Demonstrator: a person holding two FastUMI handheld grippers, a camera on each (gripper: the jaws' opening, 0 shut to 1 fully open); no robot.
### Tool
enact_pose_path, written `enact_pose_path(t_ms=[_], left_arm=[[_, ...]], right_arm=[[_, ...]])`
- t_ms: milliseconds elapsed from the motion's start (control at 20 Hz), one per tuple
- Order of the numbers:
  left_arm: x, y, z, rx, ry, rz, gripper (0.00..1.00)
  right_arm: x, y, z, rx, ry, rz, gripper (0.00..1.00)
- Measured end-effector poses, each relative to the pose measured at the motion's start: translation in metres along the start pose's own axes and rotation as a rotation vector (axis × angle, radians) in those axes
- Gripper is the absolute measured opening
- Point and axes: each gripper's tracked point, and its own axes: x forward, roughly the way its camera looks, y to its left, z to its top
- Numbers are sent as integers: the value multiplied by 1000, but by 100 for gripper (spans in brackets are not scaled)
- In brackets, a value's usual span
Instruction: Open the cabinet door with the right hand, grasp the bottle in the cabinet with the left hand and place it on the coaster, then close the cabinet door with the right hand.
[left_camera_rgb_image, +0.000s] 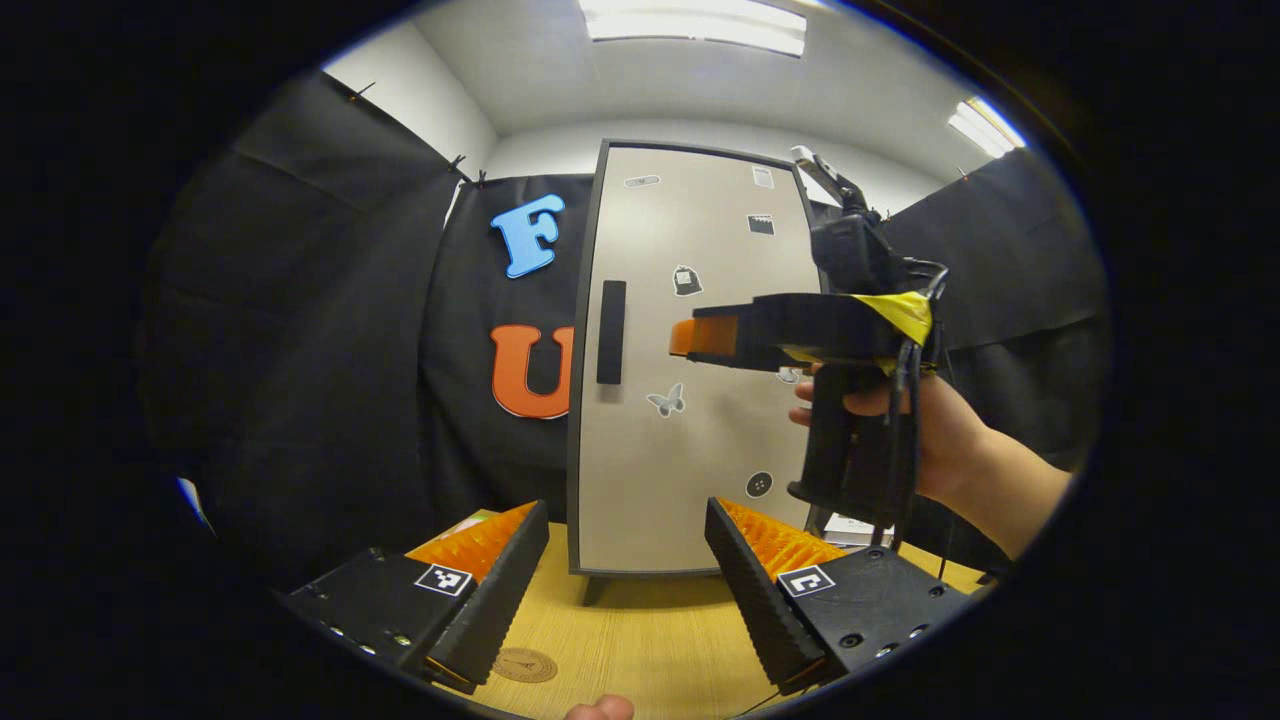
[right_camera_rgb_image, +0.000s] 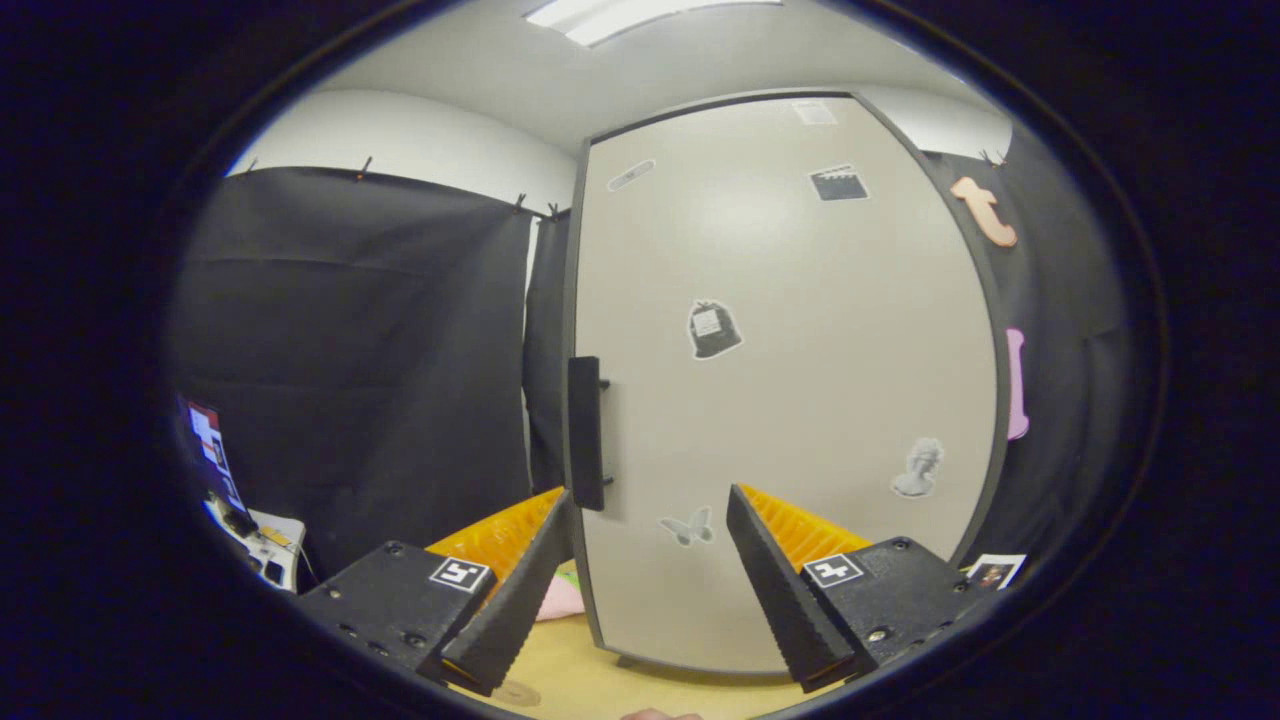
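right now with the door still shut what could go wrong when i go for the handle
The right tool is open in front of the cabinet door, but the handle sits left of the gap, so closing here would likely miss it. The door appears hinged on the right, so it may swing toward the hand holding that tool. The left tool waits low in front, possibly in the door's path.
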Motion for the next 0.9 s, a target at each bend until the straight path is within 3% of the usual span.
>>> enact_pose_path(t_ms=[150, 200, 250, 650, 900], left_arm=[[-2, 7, 2, 8, -6, 19, 95], [-2, 9, 2, 10, -6, 24, 95], [-3, 10, 1, 13, -5, 27, 95], [-6, 22, 2, 50, -12, 48, 95], [-5, 20, -1, 46, 0, 41, 95]], right_arm=[[29, 12, -2, -35, 26, 9, 99], [38, 18, -2, -33, 31, 20, 95], [47, 22, -3, -26, 35, 28, 99], [95, 27, -7, -30, 75, 13, 99], [107, 40, -7, -48, 69, 39, 87]])
